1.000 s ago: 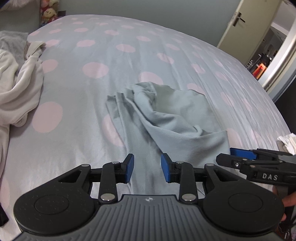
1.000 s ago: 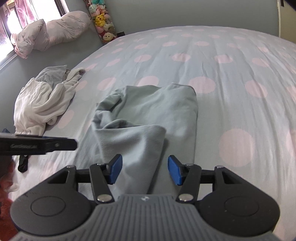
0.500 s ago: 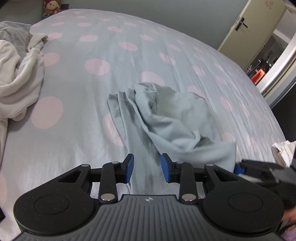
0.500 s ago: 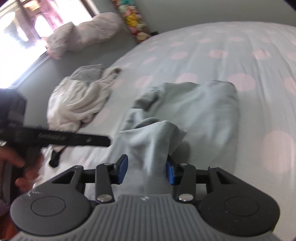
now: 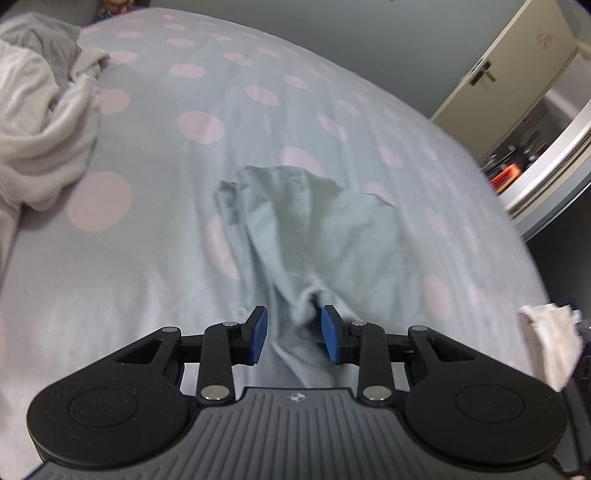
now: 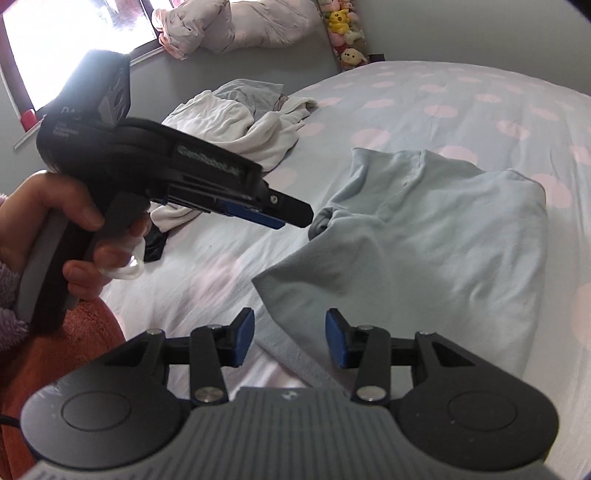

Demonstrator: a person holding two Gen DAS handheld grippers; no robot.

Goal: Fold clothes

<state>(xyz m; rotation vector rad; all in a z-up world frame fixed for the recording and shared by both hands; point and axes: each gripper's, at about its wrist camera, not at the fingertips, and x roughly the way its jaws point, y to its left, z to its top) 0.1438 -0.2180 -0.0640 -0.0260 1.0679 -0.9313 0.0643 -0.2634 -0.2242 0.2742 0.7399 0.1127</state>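
A pale blue-grey shirt point(image 5: 332, 229) lies crumpled on the spotted bed point(image 5: 147, 258). My left gripper point(image 5: 294, 332) hovers over its near end, jaws partly apart. A bunched fold sits just past the right pad, and nothing is pinched. In the right wrist view the shirt point(image 6: 443, 236) spreads to the right, with a raised flap toward me. My right gripper point(image 6: 290, 336) is open, and the flap's hem runs between its pads, which do not press on it. A hand holds the left gripper point(image 6: 291, 214), its tip beside a small grey bunch of the shirt.
A heap of white and grey clothes point(image 6: 236, 122) lies at the far left of the bed. A white cloth point(image 5: 546, 343) hangs at the bed's right edge near an open door point(image 5: 509, 66). Pink bedding point(image 6: 251, 22) and plush toys point(image 6: 347, 37) are beyond the bed.
The right gripper's jaws narrowed and it swung left toward the left gripper, leaving the left wrist view. The shirt's near fold shifted from the right to just ahead of the left gripper's pads.
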